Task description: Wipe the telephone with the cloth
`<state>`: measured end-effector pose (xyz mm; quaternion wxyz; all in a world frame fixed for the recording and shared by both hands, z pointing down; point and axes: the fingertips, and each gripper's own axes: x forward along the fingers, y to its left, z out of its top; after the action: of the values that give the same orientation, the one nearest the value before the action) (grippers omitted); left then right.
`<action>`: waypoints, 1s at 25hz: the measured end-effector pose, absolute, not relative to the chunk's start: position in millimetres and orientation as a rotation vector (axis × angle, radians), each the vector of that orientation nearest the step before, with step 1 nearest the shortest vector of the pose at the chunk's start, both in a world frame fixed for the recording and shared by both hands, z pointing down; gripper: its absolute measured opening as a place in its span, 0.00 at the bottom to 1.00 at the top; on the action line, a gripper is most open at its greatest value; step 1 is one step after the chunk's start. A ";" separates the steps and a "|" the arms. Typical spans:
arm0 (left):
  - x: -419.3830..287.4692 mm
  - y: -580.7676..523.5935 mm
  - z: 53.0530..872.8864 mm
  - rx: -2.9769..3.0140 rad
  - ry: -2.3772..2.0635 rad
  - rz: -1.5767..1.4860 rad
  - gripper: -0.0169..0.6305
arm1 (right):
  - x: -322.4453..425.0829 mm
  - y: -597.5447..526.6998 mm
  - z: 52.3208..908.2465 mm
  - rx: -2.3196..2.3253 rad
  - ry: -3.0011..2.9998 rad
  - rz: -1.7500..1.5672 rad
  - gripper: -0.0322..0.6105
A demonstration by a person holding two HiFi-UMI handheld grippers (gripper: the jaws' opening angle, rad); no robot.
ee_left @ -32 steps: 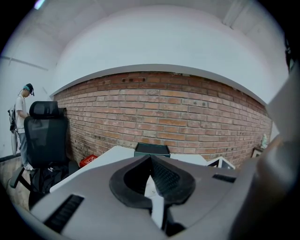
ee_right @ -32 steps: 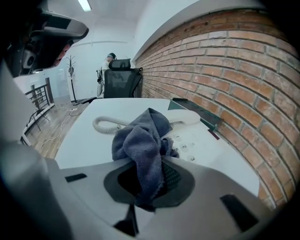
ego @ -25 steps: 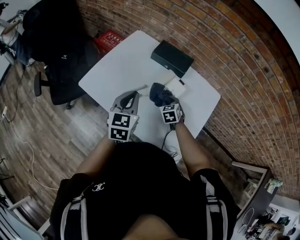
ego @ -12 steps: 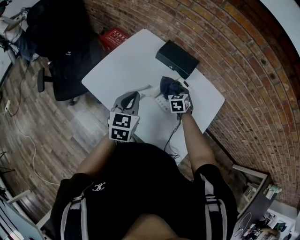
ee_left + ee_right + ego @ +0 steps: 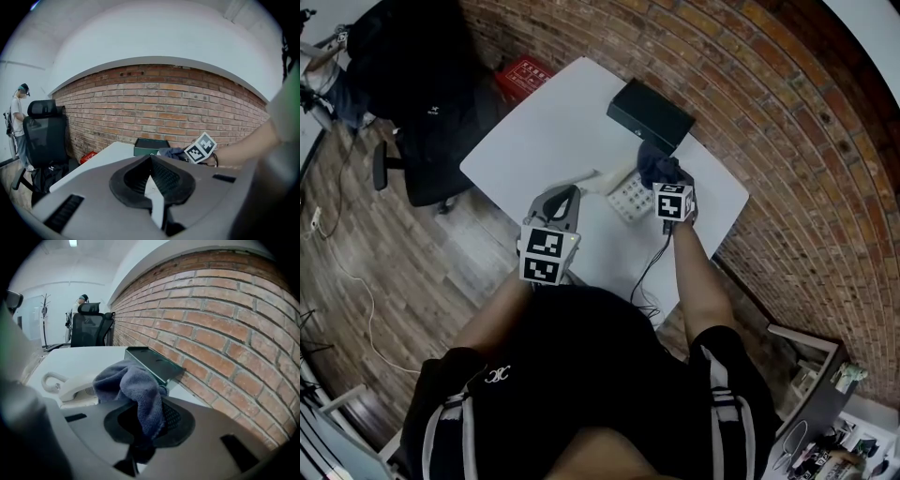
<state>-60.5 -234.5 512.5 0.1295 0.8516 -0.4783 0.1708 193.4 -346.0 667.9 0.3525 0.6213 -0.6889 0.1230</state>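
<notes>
Here, the right gripper (image 5: 147,404) pinches the cloth (image 5: 129,380). The blue-grey fabric is caught between its jaws, bunches up just ahead of them and hangs a little below. Just left of the jaws and slightly ahead lies the telephone (image 5: 70,386), white, with its handset curling away to the left. The cloth bunch sits at the telephone's right end, though contact between the two cannot be made out. Straight ahead of the cloth stands the box (image 5: 152,363), dark, close along the brick wall (image 5: 225,333) that runs down the gripper's right side.

The left gripper (image 5: 151,159) has its jaws pressed together at the tips with nothing between them. From the head view it hovers over the near part of the table (image 5: 553,131). The telephone lies ahead of it and to its right, apart from it. In its own view the right gripper's marker cube and the cloth show ahead to the right, with the box behind them.

A black cord (image 5: 649,267) runs back from the telephone over the near edge of the table. Well to the left of both grippers, off the table, stands a chair (image 5: 417,122).
</notes>
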 end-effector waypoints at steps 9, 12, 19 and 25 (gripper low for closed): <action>-58.5 -231.9 512.6 2.485 -1.377 0.487 0.02 | 207.0 -318.4 670.1 1.700 -1.746 0.356 0.08; -57.3 -230.6 514.4 2.485 -1.371 0.487 0.02 | 198.1 -311.0 675.8 1.698 -1.775 0.379 0.08; -53.3 -226.6 514.6 2.491 -1.365 0.478 0.02 | 169.2 -285.6 685.1 1.659 -1.808 0.401 0.08; -56.0 -224.8 514.3 2.491 -1.369 0.471 0.02 | 138.4 -261.8 698.1 1.622 -1.868 0.470 0.08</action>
<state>-56.0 -224.8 514.3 0.1297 0.8573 -0.4710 0.1622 138.4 -261.8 698.1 0.3068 0.6132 -0.7060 0.1775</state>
